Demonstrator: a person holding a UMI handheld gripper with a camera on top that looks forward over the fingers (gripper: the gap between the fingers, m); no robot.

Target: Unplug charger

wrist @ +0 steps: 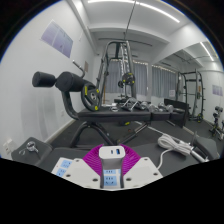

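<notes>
charger [113, 153] (white) seemingly between gripper [111, 168] pads

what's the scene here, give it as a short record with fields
place: a gym room with a weight bench and a rack beyond the fingers
gripper: gripper shut on the white charger, pink pads at both its sides
charger: white, blue port facing the camera
nearby: white power strip ahead and to the right, on the floor
cable: cannot tell
</notes>
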